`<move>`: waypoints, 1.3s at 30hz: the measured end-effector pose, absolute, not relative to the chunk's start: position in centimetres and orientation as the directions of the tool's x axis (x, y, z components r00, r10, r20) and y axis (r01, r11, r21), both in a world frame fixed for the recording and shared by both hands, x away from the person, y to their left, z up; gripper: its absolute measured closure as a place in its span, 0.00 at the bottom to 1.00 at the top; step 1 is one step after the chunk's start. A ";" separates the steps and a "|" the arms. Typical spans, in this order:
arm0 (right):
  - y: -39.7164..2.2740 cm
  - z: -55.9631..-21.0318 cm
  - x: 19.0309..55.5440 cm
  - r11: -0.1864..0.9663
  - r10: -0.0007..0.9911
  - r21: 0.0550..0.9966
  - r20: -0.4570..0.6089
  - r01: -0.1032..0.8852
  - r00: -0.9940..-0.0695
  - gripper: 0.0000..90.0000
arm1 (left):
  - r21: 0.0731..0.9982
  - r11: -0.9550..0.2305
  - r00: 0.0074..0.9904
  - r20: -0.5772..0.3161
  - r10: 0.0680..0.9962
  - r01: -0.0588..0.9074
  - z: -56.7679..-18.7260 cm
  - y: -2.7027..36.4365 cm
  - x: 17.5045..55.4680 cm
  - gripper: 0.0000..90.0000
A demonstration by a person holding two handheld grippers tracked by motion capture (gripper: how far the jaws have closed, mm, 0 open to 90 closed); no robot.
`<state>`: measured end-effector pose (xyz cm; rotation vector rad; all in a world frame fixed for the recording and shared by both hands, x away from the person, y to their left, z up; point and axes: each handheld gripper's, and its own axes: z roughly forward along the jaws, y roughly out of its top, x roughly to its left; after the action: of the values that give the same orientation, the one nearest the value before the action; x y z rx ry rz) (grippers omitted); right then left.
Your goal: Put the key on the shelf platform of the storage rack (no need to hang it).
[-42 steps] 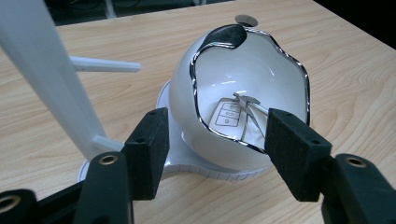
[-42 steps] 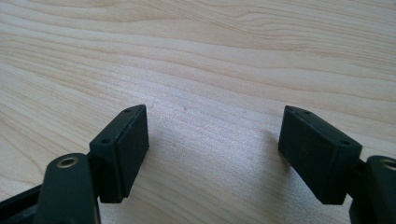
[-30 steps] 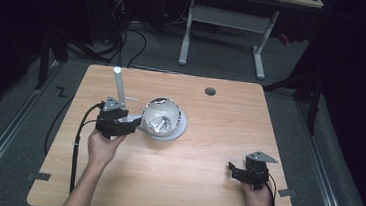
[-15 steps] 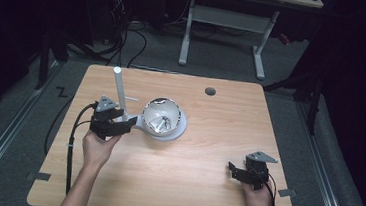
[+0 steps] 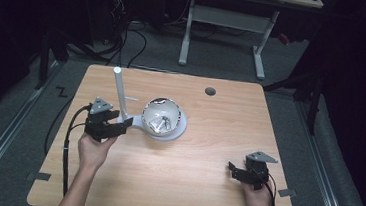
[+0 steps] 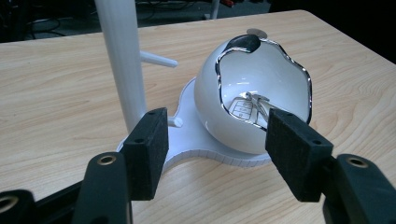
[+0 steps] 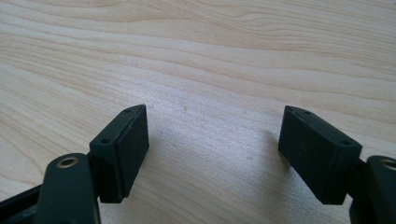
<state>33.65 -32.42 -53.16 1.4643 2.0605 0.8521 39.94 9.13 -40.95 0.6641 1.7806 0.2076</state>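
Observation:
A white stand (image 5: 119,95) with a tall pole and a flat base (image 5: 181,129) sits left of the table's middle. On the base rests a white bowl with a silvery wavy rim (image 5: 161,116), tipped toward me, with small metallic pieces (image 6: 254,105) inside. My left gripper (image 5: 121,123) is open at the base's left end, beside the foot of the pole. In the left gripper view the pole (image 6: 122,60) rises behind the left pad, and the bowl (image 6: 261,93) stands behind the right pad; nothing is between the jaws. My right gripper (image 5: 233,168) is open low over bare wood near the front right, and holds nothing (image 7: 212,140).
A short white peg (image 6: 159,59) sticks out sideways from the pole. There is a round cable hole (image 5: 210,91) in the wooden table (image 5: 218,136) at the far right of centre. A white desk frame (image 5: 228,21) and cables lie on the floor beyond the table.
My left gripper has drifted a little to the left, away from the bowl. The right gripper and the stand have stayed where they were.

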 end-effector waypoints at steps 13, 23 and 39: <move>-32.4 -53.2 33.7 0.238 0.947 0.717 -0.021 0.655 -0.320 0.27 | 0.451 0.839 -0.177 -0.839 0.515 0.304 -41.0 10.6 39.1 0.44; -32.4 -53.2 33.7 0.237 0.948 0.717 -0.021 0.656 -0.319 0.28 | 0.438 0.847 -0.187 -0.844 0.503 0.300 -41.3 11.7 38.4 0.44; -32.4 -53.2 33.7 0.237 0.947 0.717 -0.022 0.656 -0.319 0.28 | 0.426 0.858 -0.204 -0.848 0.489 0.288 -42.0 12.6 37.3 0.44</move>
<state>33.66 -32.41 -53.16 1.4651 2.0593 0.8515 37.29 12.63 -42.00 0.5891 1.8038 0.2038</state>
